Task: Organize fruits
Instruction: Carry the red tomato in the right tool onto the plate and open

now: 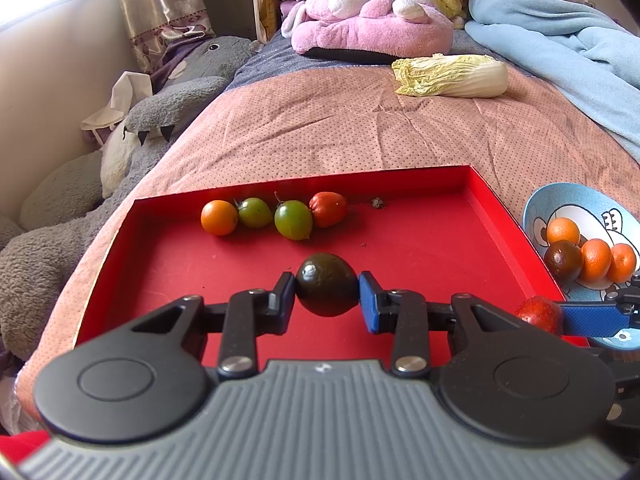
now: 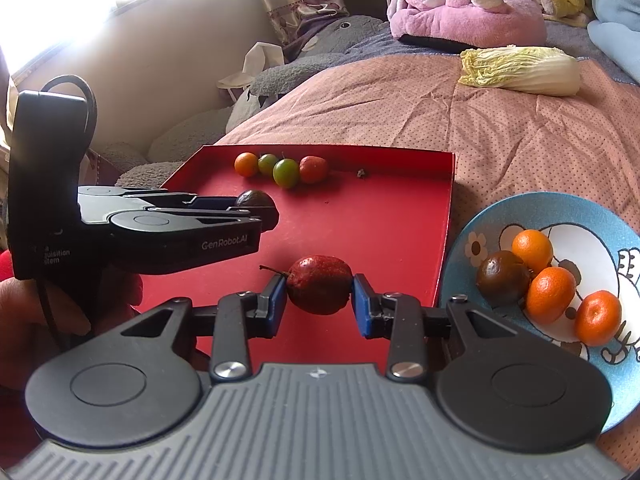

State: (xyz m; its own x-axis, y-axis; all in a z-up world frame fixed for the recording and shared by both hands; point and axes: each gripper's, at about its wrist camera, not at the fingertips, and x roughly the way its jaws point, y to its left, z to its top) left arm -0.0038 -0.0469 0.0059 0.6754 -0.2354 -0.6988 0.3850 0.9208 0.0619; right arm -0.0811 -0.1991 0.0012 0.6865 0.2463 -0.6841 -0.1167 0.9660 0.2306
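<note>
A red tray (image 1: 440, 248) lies on the bed. At its far side sit an orange fruit (image 1: 219, 217), two green fruits (image 1: 293, 219) and a red fruit (image 1: 328, 209) in a row. My left gripper (image 1: 327, 298) is shut on a dark green-brown fruit (image 1: 326, 290) above the tray's middle. My right gripper (image 2: 319, 294) is shut on a red fruit with a stem (image 2: 319, 284) above the tray's near right part. A blue cartoon bowl (image 2: 472, 236) right of the tray holds three oranges (image 2: 550, 294) and one dark fruit (image 2: 502, 278).
A napa cabbage (image 1: 452, 76) lies on the pink quilt (image 1: 320, 128) beyond the tray. Plush toys (image 1: 368, 16) and a blue blanket (image 1: 560, 40) are at the back. A grey plush (image 1: 160, 120) lies along the left. A small dry bit (image 1: 376, 202) sits in the tray.
</note>
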